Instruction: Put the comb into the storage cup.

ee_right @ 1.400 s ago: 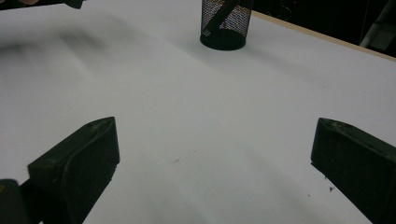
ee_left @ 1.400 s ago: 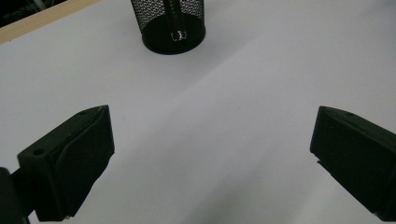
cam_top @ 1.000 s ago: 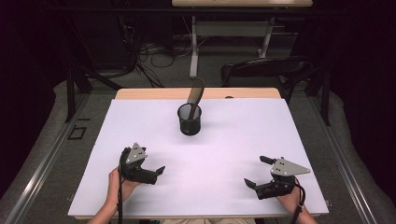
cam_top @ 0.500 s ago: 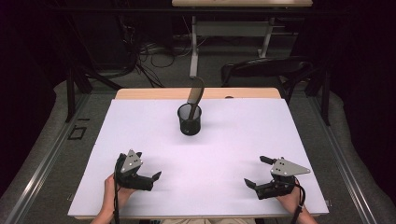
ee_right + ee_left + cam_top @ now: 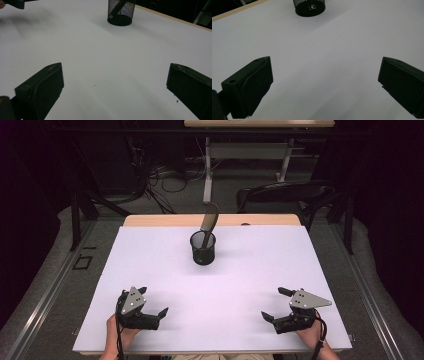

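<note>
A black mesh cup [image 5: 203, 249] stands upright at the back middle of the white table top [image 5: 220, 285]. A dark flat utensil [image 5: 210, 217] leans out of it toward the far right. My left gripper [image 5: 152, 301] rests near the front left, open, nothing between its fingers. My right gripper [image 5: 272, 303] sits near the front right, also open and empty. In the left gripper view the cup [image 5: 310, 7] is far ahead of the spread jaws of the left gripper [image 5: 324, 82]. In the right gripper view the cup [image 5: 121, 12] stands far beyond the right gripper [image 5: 113, 85].
A bare wooden strip [image 5: 165, 220] runs along the table's far edge. Behind it are a dark chair [image 5: 285, 195], a desk leg [image 5: 207, 175] and floor cables [image 5: 160, 175]. The other hand's gripper [image 5: 12, 3] shows at the right gripper view's top left.
My left gripper has drawn back toward the front edge and slightly left. The right gripper, the cup and the utensil have not moved.
</note>
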### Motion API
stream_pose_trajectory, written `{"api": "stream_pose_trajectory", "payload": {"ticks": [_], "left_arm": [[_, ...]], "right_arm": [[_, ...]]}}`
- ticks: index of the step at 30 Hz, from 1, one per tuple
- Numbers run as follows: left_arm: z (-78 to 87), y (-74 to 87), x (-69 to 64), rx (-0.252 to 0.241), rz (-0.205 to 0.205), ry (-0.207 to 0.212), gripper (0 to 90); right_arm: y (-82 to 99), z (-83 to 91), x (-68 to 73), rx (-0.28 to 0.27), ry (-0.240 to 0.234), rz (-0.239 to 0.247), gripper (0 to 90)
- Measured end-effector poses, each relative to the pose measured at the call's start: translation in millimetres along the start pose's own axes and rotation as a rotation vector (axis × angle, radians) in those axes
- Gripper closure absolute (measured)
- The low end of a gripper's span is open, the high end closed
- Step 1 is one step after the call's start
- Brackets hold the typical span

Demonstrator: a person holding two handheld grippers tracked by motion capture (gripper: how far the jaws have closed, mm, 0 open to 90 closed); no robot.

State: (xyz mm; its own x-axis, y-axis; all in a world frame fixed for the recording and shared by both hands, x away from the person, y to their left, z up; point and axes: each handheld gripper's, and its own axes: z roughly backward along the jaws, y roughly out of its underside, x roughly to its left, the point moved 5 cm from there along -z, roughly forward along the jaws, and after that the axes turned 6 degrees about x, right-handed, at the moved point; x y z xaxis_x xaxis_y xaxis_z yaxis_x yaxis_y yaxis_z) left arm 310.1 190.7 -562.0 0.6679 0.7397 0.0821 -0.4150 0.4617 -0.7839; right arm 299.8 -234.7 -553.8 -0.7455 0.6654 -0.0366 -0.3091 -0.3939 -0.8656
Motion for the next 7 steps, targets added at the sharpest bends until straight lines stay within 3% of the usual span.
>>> {"api": "stream_pose_trajectory", "payload": {"ticks": [7], "left_arm": [[-0.9, -1.9, 1.9, -0.007, 0.008, 0.008, 0.1]], "right_arm": [[0.3, 0.0, 0.3, 0.0, -0.004, 0.0, 0.4]]}}
